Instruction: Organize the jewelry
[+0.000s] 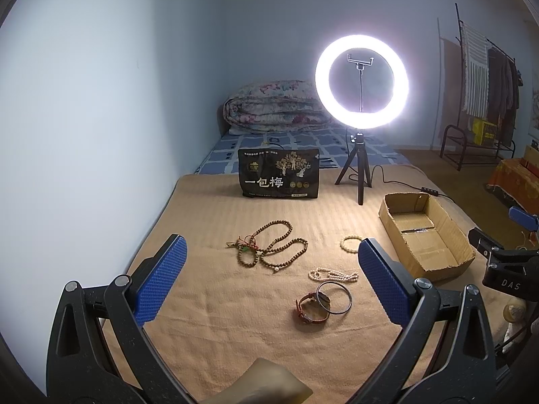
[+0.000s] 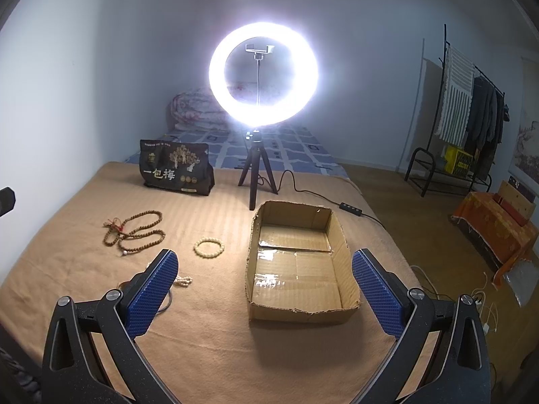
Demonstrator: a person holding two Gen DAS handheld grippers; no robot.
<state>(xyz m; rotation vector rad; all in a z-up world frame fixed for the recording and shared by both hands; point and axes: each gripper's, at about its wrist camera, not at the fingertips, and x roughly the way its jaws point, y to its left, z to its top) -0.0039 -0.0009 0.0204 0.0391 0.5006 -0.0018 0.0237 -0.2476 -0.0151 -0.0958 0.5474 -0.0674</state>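
Nothing has yet been gathered: the open, shallow brown cardboard box (image 2: 296,269) stands empty on the tan blanket-covered bed (image 1: 209,320), and every piece of jewelry lies beside it, on the side toward the black snack bag (image 1: 279,173). The step in hand is judged to be the first pick, best made by lowering one gripper straight over a single piece, so that the strands are not dragged together, and by closing low against the blanket. Farthest from the box lies the long brown wooden bead necklace (image 1: 273,247), tangled with red cord; nearer it, the white pearl strand (image 1: 331,274), the thin dark metal bangle (image 1: 335,298) overlapping the red-strapped wristwatch (image 1: 311,308), and, just beside the box, the small cream bead bracelet (image 2: 209,247). The left gripper (image 1: 269,279) is held wide open and empty, with the watch and bangle lying between and just ahead of its fingers. The right gripper (image 2: 264,293) is likewise spread wide with nothing in it, the box framed between its fingers.
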